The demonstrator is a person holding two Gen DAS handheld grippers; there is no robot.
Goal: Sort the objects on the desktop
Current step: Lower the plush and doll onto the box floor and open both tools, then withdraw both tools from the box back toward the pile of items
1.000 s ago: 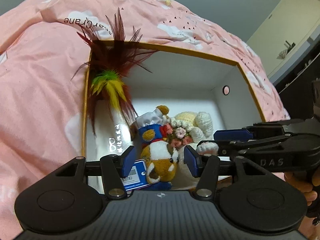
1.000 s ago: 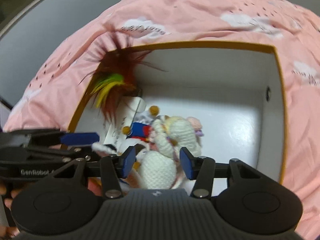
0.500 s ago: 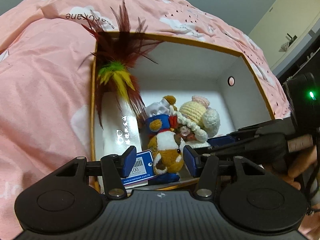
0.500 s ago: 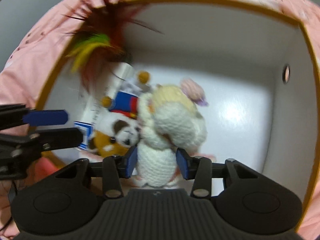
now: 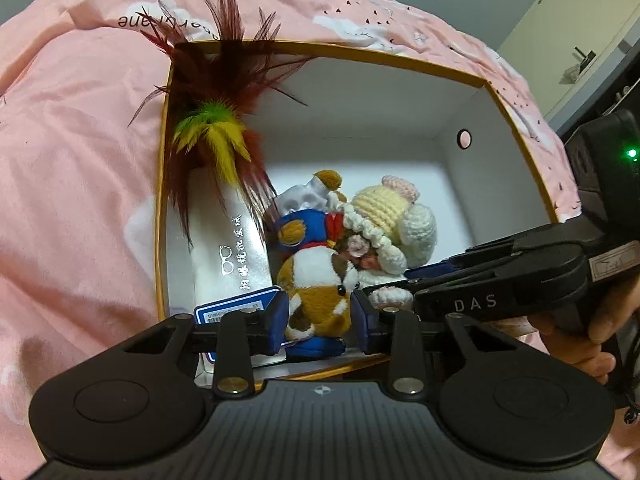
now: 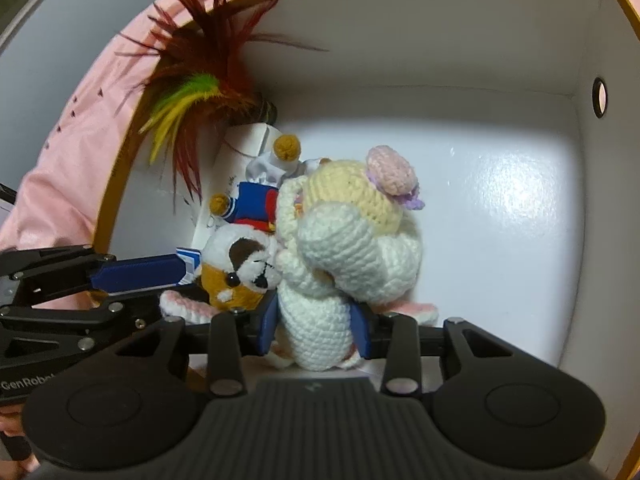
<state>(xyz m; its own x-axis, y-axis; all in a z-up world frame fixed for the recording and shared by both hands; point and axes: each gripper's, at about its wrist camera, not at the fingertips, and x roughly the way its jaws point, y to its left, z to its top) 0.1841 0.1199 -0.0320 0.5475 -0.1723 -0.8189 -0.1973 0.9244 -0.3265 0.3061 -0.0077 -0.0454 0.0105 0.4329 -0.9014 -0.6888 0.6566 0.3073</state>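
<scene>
- The left gripper (image 5: 319,317) has its jaws just closing, and its blue pads now press both flanks of the brown-and-white plush (image 5: 318,288), where a second ago they stood well clear of it; I judge this toy gripped.
- The right gripper (image 6: 316,330) has likewise been closing and has sunk deeper into the box (image 6: 588,40); its pads now clamp the lower body of the white crochet doll (image 6: 344,264).
- Both toys sit side by side, touching, near the front wall of the box. With each one grasped, the sorting seems at the point of lifting them out or resetting them; which one, I cannot tell.
- The left view alone shows the blue price tag (image 5: 234,310) beside the plush, the silver packet (image 5: 230,240) along the left wall, and the person's hand (image 5: 592,332) on the right tool.
- The right view alone shows the doll's pink bun (image 6: 392,176) from above and the bare white floor to the right.
- Farthest back, the feather tuft (image 5: 218,112) leans over the rim, with the pink quilt (image 5: 72,140) around the box.
</scene>
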